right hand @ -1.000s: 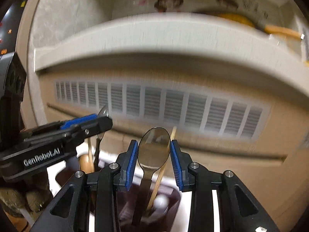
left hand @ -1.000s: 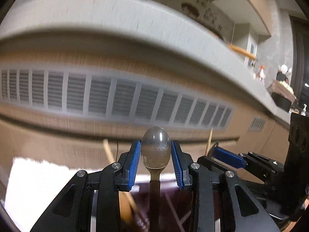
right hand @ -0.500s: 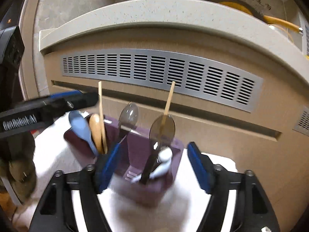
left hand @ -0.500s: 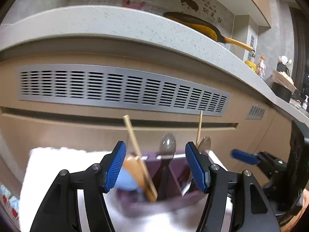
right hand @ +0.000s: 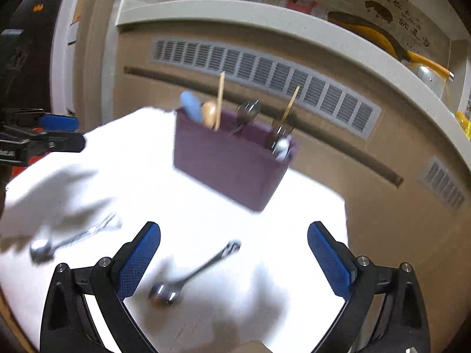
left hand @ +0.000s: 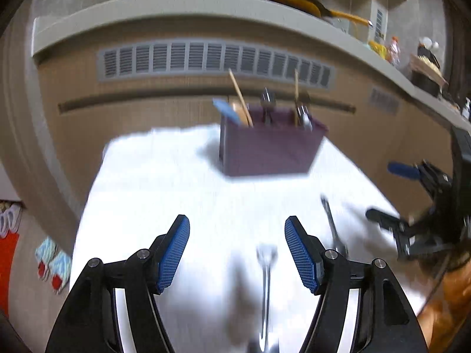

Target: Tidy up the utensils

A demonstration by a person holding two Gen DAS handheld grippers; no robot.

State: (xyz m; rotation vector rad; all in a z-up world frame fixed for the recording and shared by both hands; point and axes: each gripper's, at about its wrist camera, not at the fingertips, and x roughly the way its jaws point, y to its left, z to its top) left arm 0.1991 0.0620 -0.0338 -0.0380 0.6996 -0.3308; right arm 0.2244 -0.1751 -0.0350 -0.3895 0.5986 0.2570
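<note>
My left gripper (left hand: 237, 253) has its jaws still spreading and nothing pressed between the pads; a fork (left hand: 266, 282) lies on the white counter (left hand: 164, 194) right under the gap, tines away from me, handle running back toward the camera, so its long axis lines up with my fingers rather than across them. My right gripper (right hand: 234, 260) is opening very wide, also empty. Below it a second fork (right hand: 194, 273) lies on a diagonal, head near my left-hand finger, handle pointing up and to the right. A third utensil (right hand: 73, 239), blurred, lies further left, nearer my left gripper.

The purple holder (right hand: 232, 161) stands upright at the far side of the counter, ahead of both grippers and well apart from them, already carrying spoons and chopsticks.

I judge the next pick falls to whichever gripper sits over its own fork. The left would need a wrist roll to close across the handle.
</note>
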